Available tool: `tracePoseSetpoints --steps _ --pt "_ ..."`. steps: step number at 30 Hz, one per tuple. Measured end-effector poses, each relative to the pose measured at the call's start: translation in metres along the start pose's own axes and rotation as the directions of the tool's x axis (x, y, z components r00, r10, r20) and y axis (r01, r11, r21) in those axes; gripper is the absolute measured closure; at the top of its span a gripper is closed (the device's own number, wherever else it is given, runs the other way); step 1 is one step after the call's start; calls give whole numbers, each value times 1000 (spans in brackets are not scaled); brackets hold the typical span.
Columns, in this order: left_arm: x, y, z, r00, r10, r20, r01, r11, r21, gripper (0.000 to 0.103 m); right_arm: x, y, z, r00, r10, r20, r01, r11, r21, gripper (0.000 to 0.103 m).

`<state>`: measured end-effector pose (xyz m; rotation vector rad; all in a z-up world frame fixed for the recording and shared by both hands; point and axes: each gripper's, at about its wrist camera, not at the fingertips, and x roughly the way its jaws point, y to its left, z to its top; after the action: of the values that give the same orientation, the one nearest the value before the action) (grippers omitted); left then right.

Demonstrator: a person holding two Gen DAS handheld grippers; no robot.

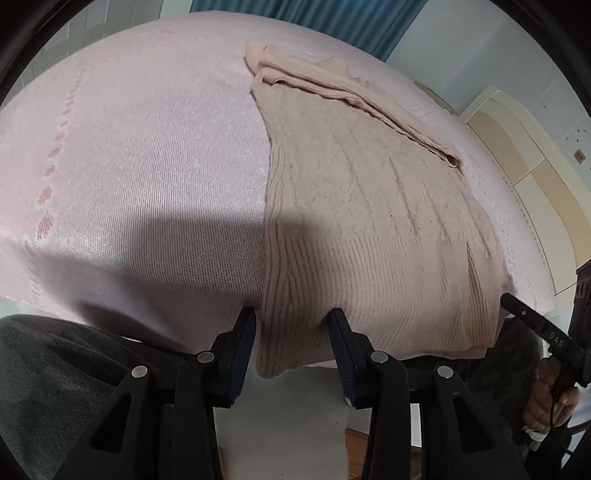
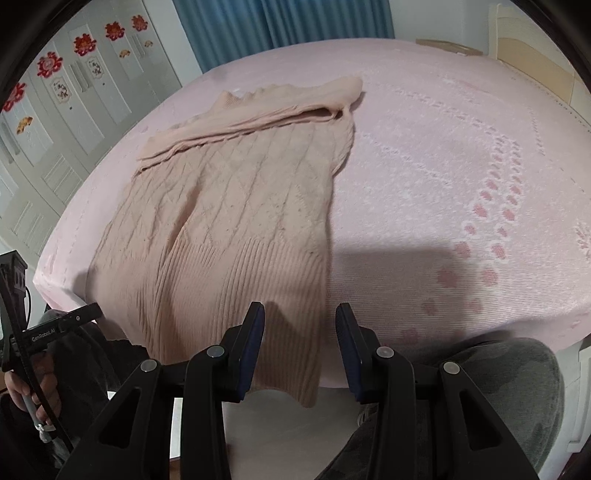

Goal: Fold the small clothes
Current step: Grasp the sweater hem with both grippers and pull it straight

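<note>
A beige knit sweater lies flat on the pink bedspread, its sleeves folded across the far end and its ribbed hem hanging over the near bed edge. My left gripper is open, its jaws on either side of the hem's left corner, not closed on it. In the right wrist view the sweater lies left of centre. My right gripper is open at the hem's right corner, its left finger over the fabric.
The bedspread spreads wide to the right. White wardrobe doors with red decorations stand at left, a blue curtain behind the bed. The person's grey-trousered legs are at the bed's near edge. The other gripper shows at right.
</note>
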<state>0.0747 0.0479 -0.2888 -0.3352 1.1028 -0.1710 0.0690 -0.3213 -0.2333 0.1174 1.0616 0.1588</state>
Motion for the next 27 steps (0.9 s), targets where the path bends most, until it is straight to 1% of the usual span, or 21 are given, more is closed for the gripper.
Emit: tracePoseSetpoints --steps 2,3,7,11,12,14,16,18,19,22,25,27 --pt "0 2 -1 1000 -10 -7 10 1000 -9 64 2 2 2 1000 -10 6 10 1000 -4 63" --pt "0 2 -1 1000 -12 -7 12 1000 -10 64 3 3 2 1000 -11 7 11 1000 -3 61" --pt "0 1 -2 1000 -25 -6 25 1000 0 71 6 6 3 1000 -23 21 23 1000 -2 58" --pt "-1 -4 -2 1000 -30 1 30 999 18 80 7 7 3 999 -30 29 30 999 -10 59" --pt "-2 -5 -2 1000 -31 4 31 999 22 82 7 7 3 999 -32 30 32 999 -11 62" --pt "-5 -8 -3 999 -37 18 36 999 39 91 7 7 3 999 -24 32 24 1000 -8 69" --pt "-12 -11 -3 998 -44 48 42 998 51 92 8 6 4 1000 -9 30 10 1000 -3 81" --pt "-20 -10 -3 994 -69 87 65 997 46 93 8 4 4 1000 12 25 -12 1000 2 88" --pt "-25 -9 -2 991 -82 104 79 996 38 93 8 4 4 1000 24 21 -24 1000 6 90" --pt "-41 3 -4 973 -170 155 175 984 -24 93 4 0 5 998 55 29 -56 998 27 93" --pt "-52 15 -9 961 -200 189 217 974 -71 94 -9 -8 5 991 104 81 -109 992 61 94" --pt "-58 19 -12 957 -201 209 223 971 -89 95 -16 -14 5 985 131 111 -141 986 88 94"
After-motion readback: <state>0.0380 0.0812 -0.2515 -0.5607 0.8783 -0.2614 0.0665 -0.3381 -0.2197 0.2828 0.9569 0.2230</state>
